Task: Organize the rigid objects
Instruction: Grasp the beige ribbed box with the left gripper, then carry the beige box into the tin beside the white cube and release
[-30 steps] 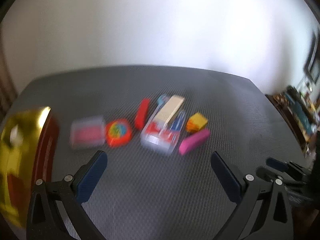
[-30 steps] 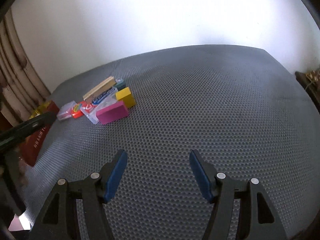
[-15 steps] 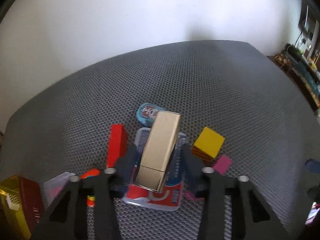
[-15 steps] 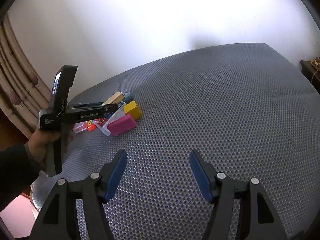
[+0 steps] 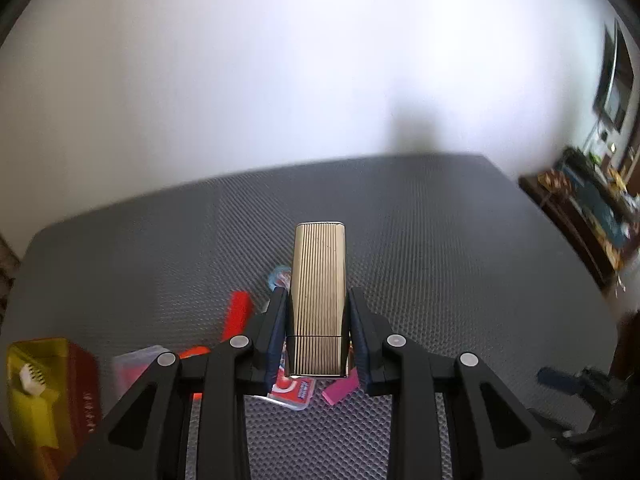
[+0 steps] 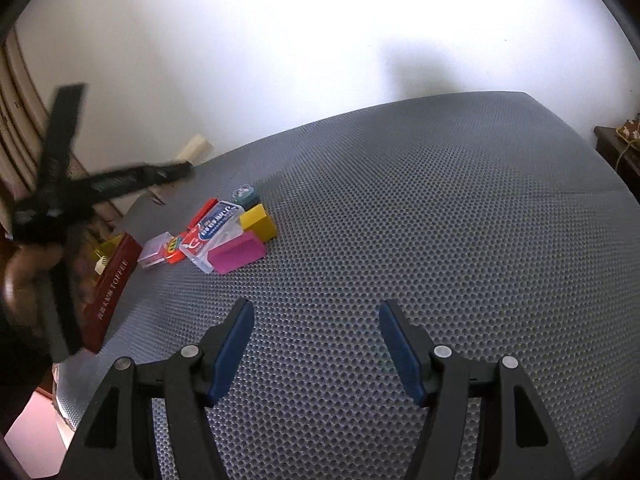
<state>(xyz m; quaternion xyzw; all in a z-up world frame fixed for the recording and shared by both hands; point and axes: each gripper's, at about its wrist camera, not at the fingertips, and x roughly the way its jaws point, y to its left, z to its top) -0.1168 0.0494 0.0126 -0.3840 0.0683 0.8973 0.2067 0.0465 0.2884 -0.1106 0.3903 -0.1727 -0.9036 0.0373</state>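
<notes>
My left gripper (image 5: 318, 300) is shut on a ribbed gold box (image 5: 319, 300) and holds it lifted above the pile; it also shows in the right wrist view (image 6: 196, 148). Below lie a clear case with a red label (image 6: 216, 236), a pink block (image 6: 238, 258), a yellow block (image 6: 259, 220), a red bar (image 5: 239, 312), a round blue tin (image 6: 244, 193) and a small clear box (image 6: 156, 254). My right gripper (image 6: 316, 344) is open and empty, low over the grey mat, right of the pile.
A red and gold toffee box (image 6: 114, 280) stands open at the mat's left edge, also in the left wrist view (image 5: 48, 396). The grey dotted mat (image 6: 440, 220) stretches bare to the right. A white wall stands behind. Dark furniture (image 5: 588, 216) is at the far right.
My left gripper closed on the gold box atop the clear case and lifted it up off the pile. My right gripper stayed open and nearly still.
</notes>
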